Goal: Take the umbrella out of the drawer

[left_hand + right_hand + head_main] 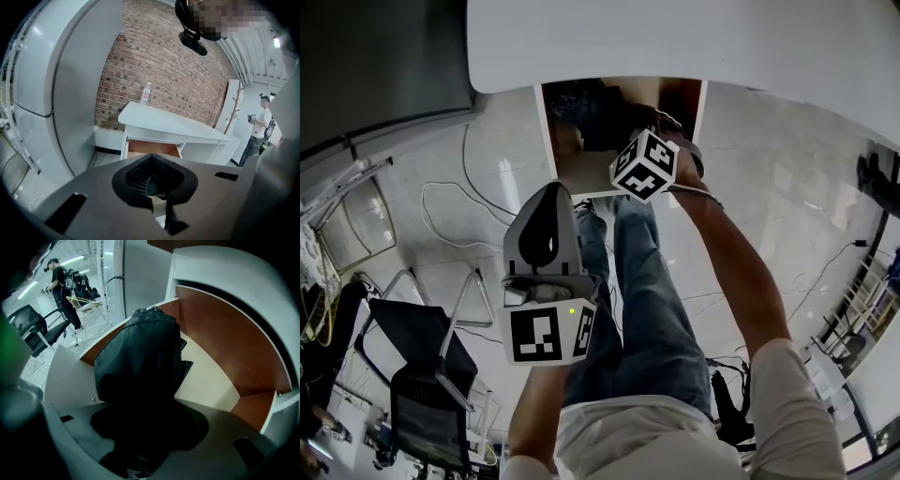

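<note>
- Head view: the drawer (550, 131) stands pulled out from under the white table (675, 37), with the dark umbrella (598, 117) lying inside it. My right tool (639, 150) reaches steeply down into the drawer onto the umbrella. My left tool (548, 211) hangs well back over the floor, clear of everything.
- Left gripper view: the left tool (152, 185) has its jaws together with nothing between them. It looks across at the table (164, 123) and the open drawer (152, 149) from a distance. I judge it best kept parked there, out of the lift path.
- Right gripper view: the right tool (140, 446) stands wide, and the folded umbrella (138, 362) fills its mouth. The jaws appear clamped on its near end, while the rest runs along the drawer (225, 338).
- To do this well, I'd draw it up and back towards me, keeping the far end from catching under the table's edge. The fabric looks soft and bulky, so I'd hold the squeeze firm and move slowly.
</note>
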`<action>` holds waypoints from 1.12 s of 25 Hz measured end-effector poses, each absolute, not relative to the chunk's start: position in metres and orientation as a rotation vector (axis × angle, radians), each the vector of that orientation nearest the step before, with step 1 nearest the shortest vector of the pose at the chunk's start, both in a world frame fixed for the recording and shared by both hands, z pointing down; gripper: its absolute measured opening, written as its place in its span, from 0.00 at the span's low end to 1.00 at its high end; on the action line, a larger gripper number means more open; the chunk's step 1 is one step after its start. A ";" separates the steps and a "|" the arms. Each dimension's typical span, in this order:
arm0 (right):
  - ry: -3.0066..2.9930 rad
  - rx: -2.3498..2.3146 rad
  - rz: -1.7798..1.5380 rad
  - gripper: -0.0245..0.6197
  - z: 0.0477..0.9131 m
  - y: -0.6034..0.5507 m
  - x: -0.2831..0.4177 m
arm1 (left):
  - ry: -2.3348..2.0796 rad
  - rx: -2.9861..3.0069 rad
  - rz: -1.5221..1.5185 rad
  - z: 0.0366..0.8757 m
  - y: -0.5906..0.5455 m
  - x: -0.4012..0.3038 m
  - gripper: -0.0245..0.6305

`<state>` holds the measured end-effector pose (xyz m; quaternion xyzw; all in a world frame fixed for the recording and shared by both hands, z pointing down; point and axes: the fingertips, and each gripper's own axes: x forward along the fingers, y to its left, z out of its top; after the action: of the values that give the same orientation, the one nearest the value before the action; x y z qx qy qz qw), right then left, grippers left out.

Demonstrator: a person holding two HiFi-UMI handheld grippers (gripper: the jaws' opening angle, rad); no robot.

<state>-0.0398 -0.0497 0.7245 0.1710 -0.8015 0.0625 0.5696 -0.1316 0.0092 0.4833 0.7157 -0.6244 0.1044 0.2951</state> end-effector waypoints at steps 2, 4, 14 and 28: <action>-1.883 0.394 0.144 0.42 0.722 -0.049 -0.041 | -1.664 1.905 0.279 0.482 0.007 -0.133 0.06; -1.886 0.388 0.135 0.42 0.718 -0.049 -0.041 | -1.667 1.905 0.277 0.480 0.005 -0.133 0.06; -1.897 0.394 0.129 0.42 0.698 -0.048 -0.039 | -1.669 1.909 0.276 0.472 0.001 -0.134 0.06; -1.902 0.386 0.122 0.42 0.675 -0.045 -0.037 | -1.662 1.925 0.279 0.458 -0.002 -0.136 0.06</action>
<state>-0.0373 -0.0449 0.6750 0.1639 -0.8080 0.0520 0.5636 -0.1359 -0.0017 0.4583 0.7205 -0.6223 0.1045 0.2875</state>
